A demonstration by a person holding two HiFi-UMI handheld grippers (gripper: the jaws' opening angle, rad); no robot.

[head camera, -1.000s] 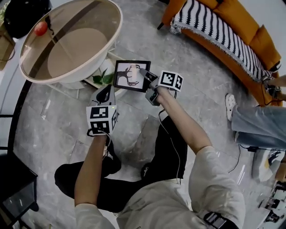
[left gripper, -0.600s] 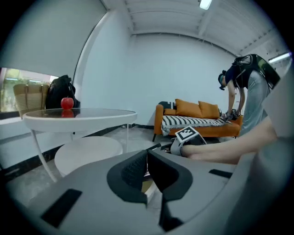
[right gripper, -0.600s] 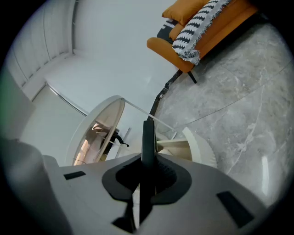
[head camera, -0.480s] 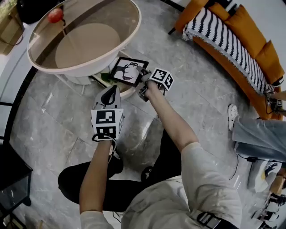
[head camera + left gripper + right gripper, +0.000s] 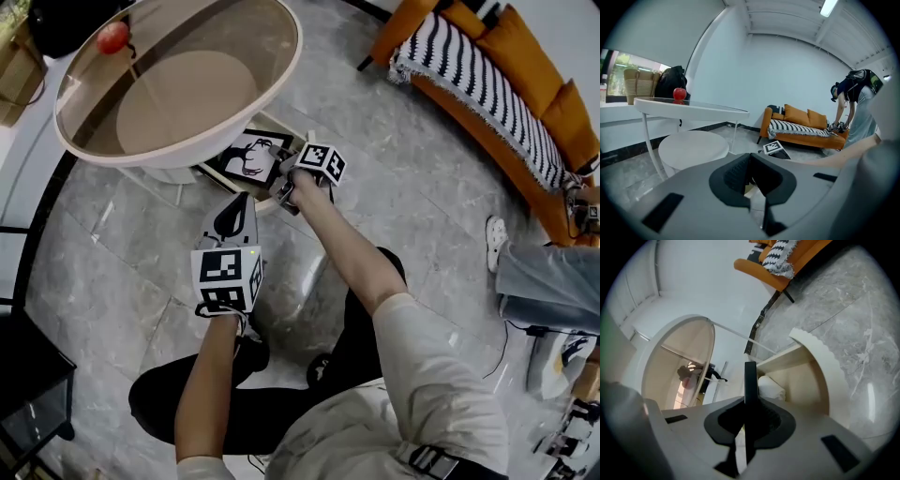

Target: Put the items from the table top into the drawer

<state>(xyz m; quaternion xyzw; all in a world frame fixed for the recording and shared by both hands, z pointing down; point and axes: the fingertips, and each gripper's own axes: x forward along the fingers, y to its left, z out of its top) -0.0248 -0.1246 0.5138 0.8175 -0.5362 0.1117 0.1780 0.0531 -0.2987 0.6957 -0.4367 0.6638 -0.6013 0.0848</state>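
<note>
My right gripper (image 5: pixel 279 157) is shut on the edge of a black picture frame (image 5: pixel 246 156) and holds it tilted over the open cream drawer (image 5: pixel 265 200) under the oval glass table (image 5: pixel 281 84). The right gripper view shows the frame (image 5: pixel 750 378) edge-on between the jaws, above the drawer (image 5: pixel 818 371), where a white roll (image 5: pixel 771 387) lies. A red apple (image 5: pixel 112 37) sits on the table top's far side. My left gripper (image 5: pixel 236 208) hovers over the floor in front of the drawer, jaws together and holding nothing.
An orange sofa (image 5: pixel 487 84) with a striped throw stands at the right. A second person's leg and shoe (image 5: pixel 539 267) are at the right edge. A black bag (image 5: pixel 56 23) sits beyond the table. The person's own legs are below the grippers.
The right gripper has carried the frame down and left, from above the floor to partly under the table edge over the drawer. The left gripper shifted slightly.
</note>
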